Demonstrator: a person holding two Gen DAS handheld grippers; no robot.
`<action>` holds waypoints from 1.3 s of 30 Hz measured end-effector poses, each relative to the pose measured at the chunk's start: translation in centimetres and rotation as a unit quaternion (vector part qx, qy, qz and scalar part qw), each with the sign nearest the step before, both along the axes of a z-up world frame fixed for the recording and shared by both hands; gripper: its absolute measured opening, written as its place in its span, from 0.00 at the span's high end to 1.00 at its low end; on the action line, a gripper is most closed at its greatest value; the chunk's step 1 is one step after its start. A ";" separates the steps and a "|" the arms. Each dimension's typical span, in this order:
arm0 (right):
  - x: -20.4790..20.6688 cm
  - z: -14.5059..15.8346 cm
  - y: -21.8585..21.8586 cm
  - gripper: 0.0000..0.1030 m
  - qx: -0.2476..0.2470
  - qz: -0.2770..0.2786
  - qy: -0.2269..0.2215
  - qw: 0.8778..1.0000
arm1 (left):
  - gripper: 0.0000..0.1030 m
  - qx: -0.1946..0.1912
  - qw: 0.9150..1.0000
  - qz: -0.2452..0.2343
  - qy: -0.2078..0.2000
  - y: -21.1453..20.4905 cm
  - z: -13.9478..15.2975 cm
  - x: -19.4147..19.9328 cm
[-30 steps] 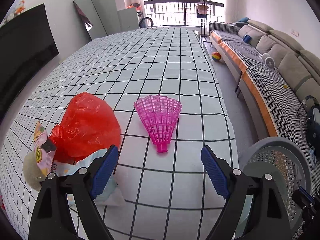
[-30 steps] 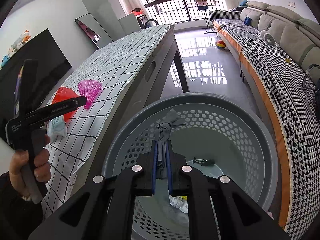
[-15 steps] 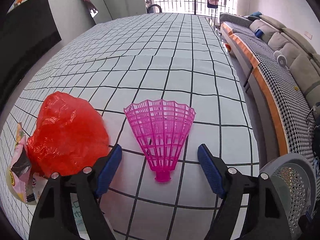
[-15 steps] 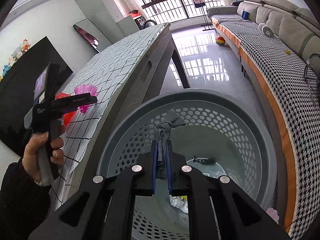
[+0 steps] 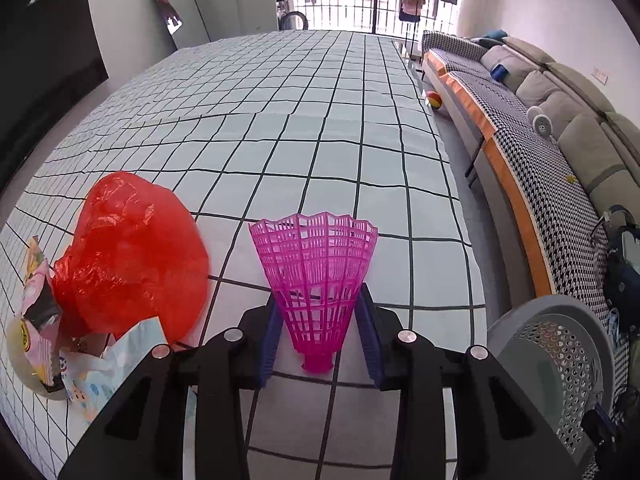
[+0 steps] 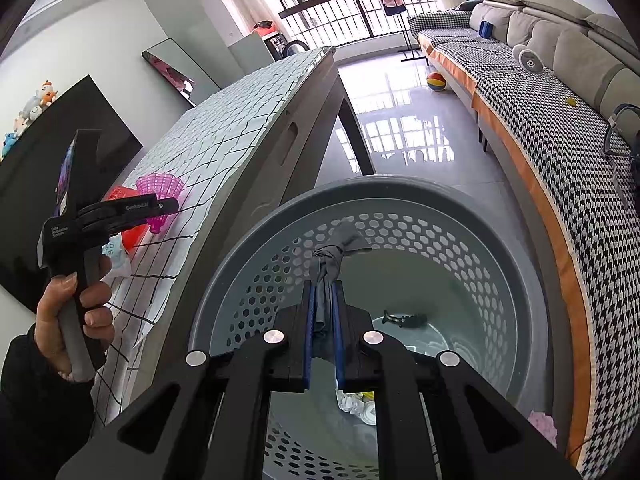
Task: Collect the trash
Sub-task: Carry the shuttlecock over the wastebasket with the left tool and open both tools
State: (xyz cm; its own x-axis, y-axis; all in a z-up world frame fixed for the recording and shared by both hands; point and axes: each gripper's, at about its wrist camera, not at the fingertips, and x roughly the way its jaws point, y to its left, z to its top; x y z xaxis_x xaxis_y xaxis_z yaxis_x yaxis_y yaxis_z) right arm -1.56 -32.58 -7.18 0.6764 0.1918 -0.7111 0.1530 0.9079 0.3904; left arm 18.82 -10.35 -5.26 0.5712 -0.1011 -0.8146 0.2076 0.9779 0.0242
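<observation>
Two grippers: one over the tabletop, one over the basket beside it.
Snack wrapper [image 5: 38, 312]: crumpled, pink and yellow, at the left edge of the tabletop [image 5: 304, 128], against a pale round thing I cannot identify.
Tissue pack [image 5: 116, 360]: light blue and white, near the front edge, its far end tucked under the red bag.
Red plastic bag [image 5: 132, 256]: puffed up, resting on the checked cloth just left of the shuttlecock — a narrow strip of cloth shows between them.
Left gripper [image 5: 320, 332]: its jaws have just been closing, and the blue pads now press on both sides of the pink plastic shuttlecock [image 5: 316, 280], clasping the lower skirt.
Pink plastic shuttlecock: near the front right corner of the tabletop, base toward the camera, open skirt fanning away; whether it has left the cloth I cannot tell.
Left hand [image 6: 76, 312]: seen from the right wrist view, wrapped round the left tool's handle at the table's near edge, dark sleeve below.
Right gripper [image 6: 322, 320]: clenched on a grey rag [image 6: 334, 256] — the knotted end sticks up past the fingertips.
Grey perforated basket [image 6: 516, 240]: on the floor off the table's right edge, directly beneath the right gripper; a small dark item and some white scraps lie at its bottom.
Sofa [image 6: 560, 92]: houndstooth cover, along the right side of the room.
</observation>
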 end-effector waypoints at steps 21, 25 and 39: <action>-2.8 1.8 2.7 0.92 -0.050 -0.002 0.008 0.999 | 0.67 -0.043 0.993 -0.096 -0.056 -0.3 3.3 -14.3; -3.9 2.3 2.8 0.92 -0.062 -0.008 0.010 0.998 | 0.67 -0.060 0.990 -0.116 -0.060 -1.2 3.6 -16.6; -6.2 1.3 0.7 0.92 -0.070 -0.021 0.030 0.997 | 0.67 -0.067 0.984 -0.164 -0.035 -5.5 2.2 -18.8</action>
